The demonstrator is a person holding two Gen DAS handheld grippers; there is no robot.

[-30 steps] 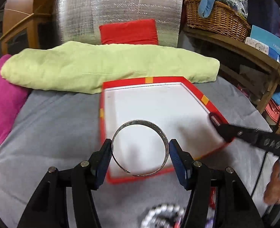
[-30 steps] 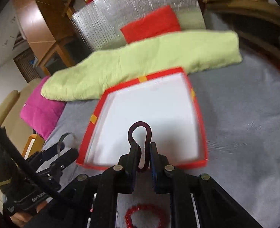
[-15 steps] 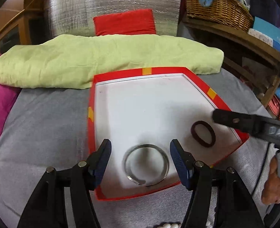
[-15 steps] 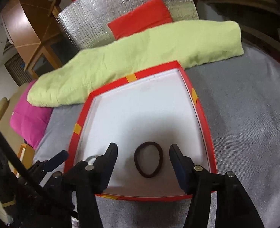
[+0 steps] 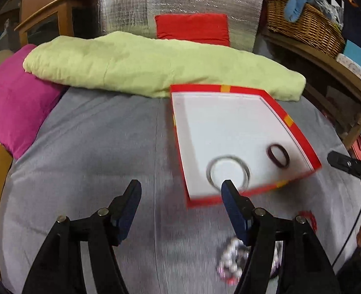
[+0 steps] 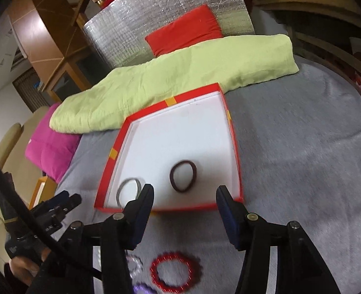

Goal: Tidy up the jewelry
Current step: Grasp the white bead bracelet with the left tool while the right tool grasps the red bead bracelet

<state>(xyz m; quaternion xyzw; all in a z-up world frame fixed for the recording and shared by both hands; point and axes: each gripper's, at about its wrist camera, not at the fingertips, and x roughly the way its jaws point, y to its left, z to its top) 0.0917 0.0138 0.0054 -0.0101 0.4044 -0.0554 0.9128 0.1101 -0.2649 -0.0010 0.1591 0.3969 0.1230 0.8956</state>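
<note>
Jaws on both the left gripper (image 5: 180, 191) and right gripper (image 6: 184, 197) stand apart and empty, hovering just short of the box (image 6: 235, 147). Inside it, near its front wall, lie a bangle (image 5: 228, 174) and a dark band (image 6: 182, 176). Before the box, a red bracelet (image 6: 174, 273) and beads (image 5: 231, 261) wait, probably next.

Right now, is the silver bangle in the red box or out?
In. The silver bangle lies flat on the red box's white floor, beside the dark band.

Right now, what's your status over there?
Both grippers, left and right, open, empty. Silver bangle, dark band in red tray. Red bracelet waiting.
</note>
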